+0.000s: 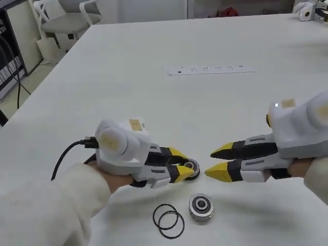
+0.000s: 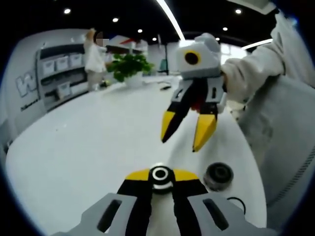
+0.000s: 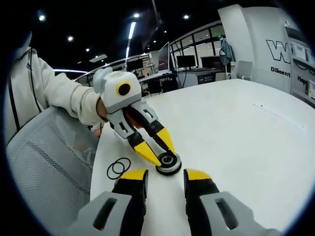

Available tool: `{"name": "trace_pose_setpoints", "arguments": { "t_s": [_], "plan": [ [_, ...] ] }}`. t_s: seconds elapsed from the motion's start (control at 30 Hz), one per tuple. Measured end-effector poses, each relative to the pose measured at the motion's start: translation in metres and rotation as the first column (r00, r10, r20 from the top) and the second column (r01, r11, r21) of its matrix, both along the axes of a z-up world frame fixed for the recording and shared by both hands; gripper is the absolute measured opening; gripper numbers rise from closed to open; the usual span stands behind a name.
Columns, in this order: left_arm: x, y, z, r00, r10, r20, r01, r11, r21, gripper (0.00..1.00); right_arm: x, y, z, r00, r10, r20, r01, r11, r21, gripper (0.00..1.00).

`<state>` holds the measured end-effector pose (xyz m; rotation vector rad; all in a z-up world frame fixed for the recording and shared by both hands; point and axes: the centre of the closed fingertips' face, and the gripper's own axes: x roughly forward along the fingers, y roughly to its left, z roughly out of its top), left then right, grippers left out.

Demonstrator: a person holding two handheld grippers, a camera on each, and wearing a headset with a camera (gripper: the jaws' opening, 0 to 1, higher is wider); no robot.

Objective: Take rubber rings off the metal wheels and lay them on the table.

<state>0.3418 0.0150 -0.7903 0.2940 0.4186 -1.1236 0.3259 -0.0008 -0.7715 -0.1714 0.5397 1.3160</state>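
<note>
My left gripper rests on the white table, shut on a small metal wheel. The same wheel sits between its yellow tips in the left gripper view. My right gripper hovers just right of that wheel, open and holding nothing, its tips pointing at it. In the right gripper view its own jaws stand apart in front of the held wheel. A second wheel lies flat near the front edge. Two black rubber rings lie overlapping on the table to its left.
A white power strip lies across the middle of the table. The left gripper's black cable trails off to the left. A white chair stands past the far left corner. A grey mesh chair is beside the table.
</note>
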Motion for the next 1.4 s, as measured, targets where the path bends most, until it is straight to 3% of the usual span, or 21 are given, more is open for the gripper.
{"name": "trace_pose_setpoints", "arguments": {
  "t_s": [0.1, 0.2, 0.33, 0.73, 1.4],
  "plan": [
    [0.000, 0.001, -0.002, 1.000, 0.012, -0.016, -0.012, 1.000, 0.000, 0.16, -0.001, 0.001, -0.003, 1.000, 0.003, -0.003, -0.004, 1.000, -0.006, 0.26],
    [0.001, 0.000, -0.001, 0.999, -0.013, 0.030, 0.012, 0.999, 0.031, 0.15, -0.002, 0.002, -0.006, 1.000, 0.006, 0.000, -0.006, 1.000, -0.016, 0.26],
    [0.000, 0.001, -0.001, 1.000, 0.002, 0.015, -0.002, 1.000, 0.026, 0.15, -0.002, 0.003, -0.012, 1.000, 0.006, 0.006, -0.006, 0.999, -0.035, 0.25],
    [-0.015, -0.007, 0.000, 0.999, -0.051, 0.010, 0.051, 0.998, 0.026, 0.15, -0.009, 0.004, -0.032, 0.999, 0.043, 0.011, -0.042, 0.994, -0.100, 0.22],
    [-0.019, -0.012, -0.001, 0.998, -0.064, 0.009, 0.064, 0.998, 0.013, 0.14, -0.009, 0.004, -0.035, 0.995, 0.080, 0.058, -0.073, 0.989, -0.126, 0.17]
  ]
}}
